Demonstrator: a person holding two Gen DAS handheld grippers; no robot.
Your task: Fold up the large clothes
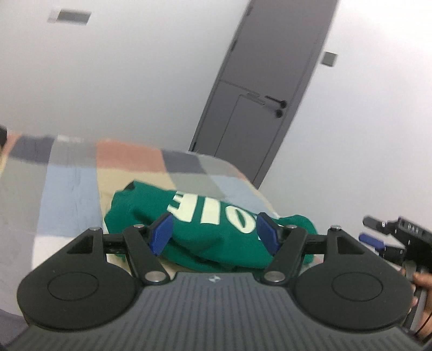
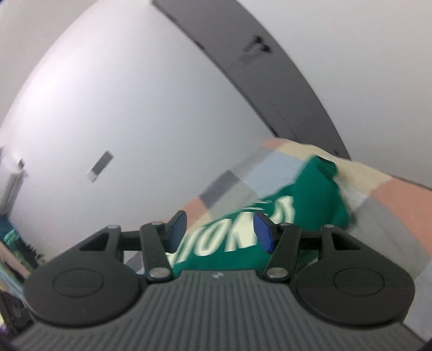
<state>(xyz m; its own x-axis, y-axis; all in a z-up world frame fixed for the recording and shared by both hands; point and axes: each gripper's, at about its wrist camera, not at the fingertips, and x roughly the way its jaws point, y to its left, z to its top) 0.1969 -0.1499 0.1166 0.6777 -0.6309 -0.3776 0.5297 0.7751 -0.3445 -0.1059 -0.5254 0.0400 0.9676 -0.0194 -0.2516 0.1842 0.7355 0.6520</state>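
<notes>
Nearest in the left wrist view, the left claw (image 1: 214, 233) stands with its blue pads (image 1: 161, 234) well apart and nothing between them; the cloth seen in the gap lies lower down, beyond the fingertips. At the right edge of that view the right claw (image 1: 376, 235) shows, with a hand (image 1: 422, 294) gripping its handle. In its own view the right claw (image 2: 221, 232) also has its blue pads (image 2: 263, 232) set apart, a little narrower than the left pair, and they press on nothing.

Just past both claws lies the green sweatshirt with large cream letters (image 1: 205, 229), folded into a loose bundle, with some folds bulging at its near edge. It rests on the bed covered in a patchwork quilt of pink, grey, pale blue and cream squares (image 1: 67, 189), toward the bed's far corner. From the right wrist the same sweatshirt (image 2: 297, 194) runs away from the camera, a dark green cuff or collar at its far end.

Farther off stand a white wall (image 1: 121, 81) bearing a small grey plate (image 1: 68, 16), and a grey door with a black lever handle (image 1: 259, 108).
</notes>
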